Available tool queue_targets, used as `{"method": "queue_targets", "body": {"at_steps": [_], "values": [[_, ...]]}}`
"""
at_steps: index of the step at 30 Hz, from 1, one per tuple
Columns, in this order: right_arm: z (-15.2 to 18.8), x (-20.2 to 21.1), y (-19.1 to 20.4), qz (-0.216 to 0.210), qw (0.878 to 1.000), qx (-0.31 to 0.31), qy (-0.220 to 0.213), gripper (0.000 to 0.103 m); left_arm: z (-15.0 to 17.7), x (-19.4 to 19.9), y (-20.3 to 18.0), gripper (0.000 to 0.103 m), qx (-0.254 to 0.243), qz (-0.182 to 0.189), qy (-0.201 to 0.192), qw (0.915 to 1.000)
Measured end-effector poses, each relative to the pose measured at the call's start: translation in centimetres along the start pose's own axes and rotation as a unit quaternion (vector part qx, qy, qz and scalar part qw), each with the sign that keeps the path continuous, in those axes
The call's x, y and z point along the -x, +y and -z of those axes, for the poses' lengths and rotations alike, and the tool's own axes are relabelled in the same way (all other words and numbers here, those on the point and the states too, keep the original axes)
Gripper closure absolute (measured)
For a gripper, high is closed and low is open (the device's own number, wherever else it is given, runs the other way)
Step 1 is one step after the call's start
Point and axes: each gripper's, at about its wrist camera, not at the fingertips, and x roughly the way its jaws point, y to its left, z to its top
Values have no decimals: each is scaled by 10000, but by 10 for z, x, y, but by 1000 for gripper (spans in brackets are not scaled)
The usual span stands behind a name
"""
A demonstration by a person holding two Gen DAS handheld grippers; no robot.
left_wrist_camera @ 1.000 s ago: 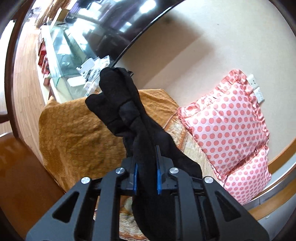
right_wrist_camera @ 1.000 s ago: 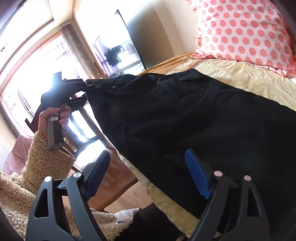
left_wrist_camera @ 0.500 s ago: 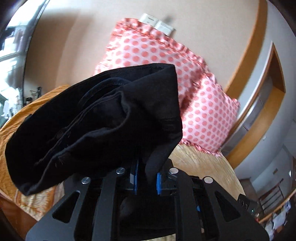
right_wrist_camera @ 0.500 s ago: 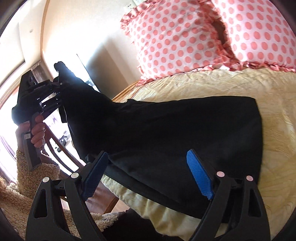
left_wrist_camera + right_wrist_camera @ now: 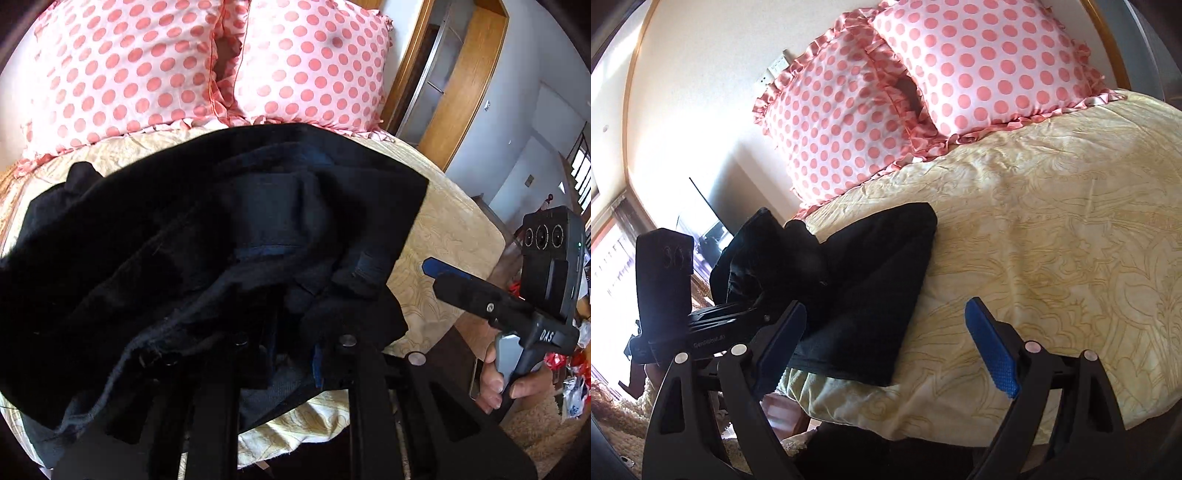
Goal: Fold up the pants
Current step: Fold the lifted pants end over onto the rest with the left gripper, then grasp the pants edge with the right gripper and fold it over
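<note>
The black fabric pants (image 5: 871, 295) lie partly folded on the pale yellow patterned bedspread (image 5: 1052, 229), at the bed's near left corner as the right wrist view shows it. The lower layer lies flat, with its near hem reaching the near edge of the bed. One end of the garment is lifted and bunched above that flat layer.

The left gripper (image 5: 291, 354), black with blue pads, is closed on the bunched end of the pants; in its own view the cloth spills over the jaws and hides most of the fingers, with only a strip of the right blue pad showing. In the right wrist view this gripper sits at the left edge of the bed, its body beside the raised cloth.

The right gripper (image 5: 886, 339) stands with its blue-padded jaws wide apart and holds nothing. It hangs over the near edge of the bed; its left finger overlaps the near hem of the pants in the picture, but contact cannot be confirmed. In the left wrist view it appears off the bed's right side, held by a hand (image 5: 506, 380) around its grip.

Two pink pillows with red polka dots and ruffled edges (image 5: 923, 92) stand touching each other at the head of the bed, well apart from the pants.
</note>
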Motion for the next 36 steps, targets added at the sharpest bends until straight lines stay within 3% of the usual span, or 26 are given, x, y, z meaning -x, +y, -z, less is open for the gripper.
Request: {"method": "queue_targets", "body": {"at_steps": [3, 5, 6, 8, 13, 17, 20, 23, 28, 31, 33, 36], "values": [[-3, 1, -1, -76, 9999, -46, -92, 13, 3, -6, -4, 88, -87, -53, 6, 9999], [-5, 1, 1, -100, 9999, -20, -120, 13, 7, -10, -12, 82, -328, -142, -26, 9994], [-6, 2, 3, -94, 9999, 26, -128, 13, 7, -9, -19, 76, -472, -172, -68, 9987], [-9, 3, 7, -69, 9998, 149, -141, 13, 10, -9, -28, 43, -741, -56, -94, 9972], [-18, 11, 26, 62, 9977, 617, -265, 13, 25, 0, -45, 25, -1374, 73, -258, 9901], [-24, 15, 65, 97, 9879, 1502, -376, 13, 37, 30, -24, 12, -1237, 339, -407, 9909], [-21, 9, 115, -59, 9678, 2487, -395, 13, 45, 58, 4, 8, -563, 339, -587, 9961], [-9, -5, 161, -340, 9429, 3299, -318, 13, 58, 86, 46, 6, 281, -7, -851, 9960], [35, -55, 233, -548, 8886, 4553, 108, 13, 84, 125, 107, 6, 1506, -525, -1334, 9781], [63, -86, 263, -539, 8554, 5142, 315, 14, 90, 135, 126, 6, 1706, -803, -1484, 9708], [77, -102, 279, -480, 8409, 5378, 374, 14, 94, 138, 131, 5, 1670, -943, -1519, 9696], [90, -123, 294, -348, 8299, 5550, 450, 18, 100, 146, 138, 5, 1616, -1000, -1529, 9698]]}}
